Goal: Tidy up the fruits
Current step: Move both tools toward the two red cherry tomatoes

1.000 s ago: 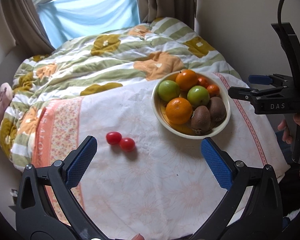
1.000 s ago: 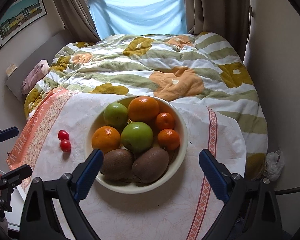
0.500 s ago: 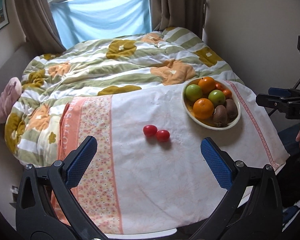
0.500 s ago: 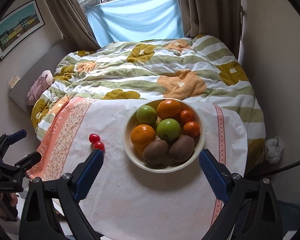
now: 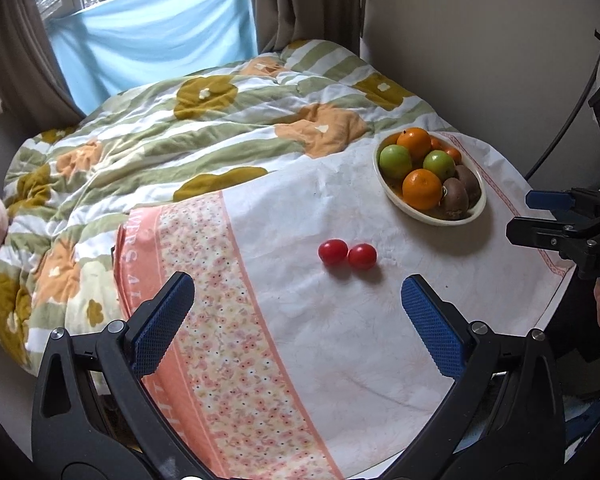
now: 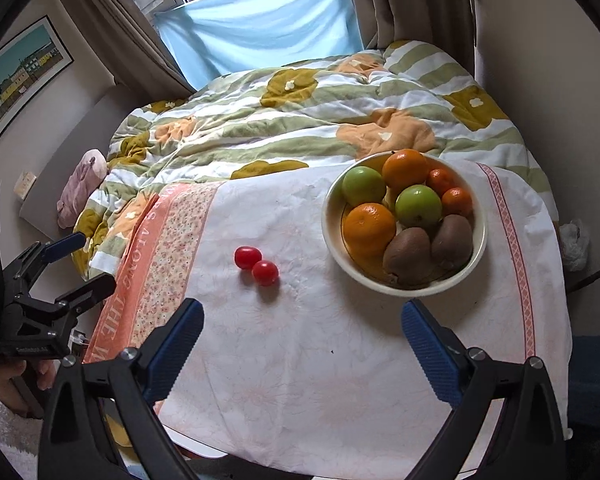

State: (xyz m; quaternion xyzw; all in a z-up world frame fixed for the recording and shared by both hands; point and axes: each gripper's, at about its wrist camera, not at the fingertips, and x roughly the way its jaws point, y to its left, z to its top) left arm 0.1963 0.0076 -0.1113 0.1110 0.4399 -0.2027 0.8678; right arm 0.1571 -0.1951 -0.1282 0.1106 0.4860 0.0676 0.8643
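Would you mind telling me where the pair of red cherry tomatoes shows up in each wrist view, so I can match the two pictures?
Left wrist view: the cherry tomatoes lie side by side just right of centre on the white cloth, left of and below the fruit bowl.
Right wrist view: the cherry tomatoes lie left of centre, left of the fruit bowl.
Shared landmark: the cloth's orange floral band, left of the tomatoes in both.

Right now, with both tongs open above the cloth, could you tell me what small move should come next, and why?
Probably ease the left tongs forward and down over the nearer cherry tomato. Both tomatoes lie loose on the white cloth, touching each other, outside the bowl that holds the other fruit, and the tongs are open and empty.
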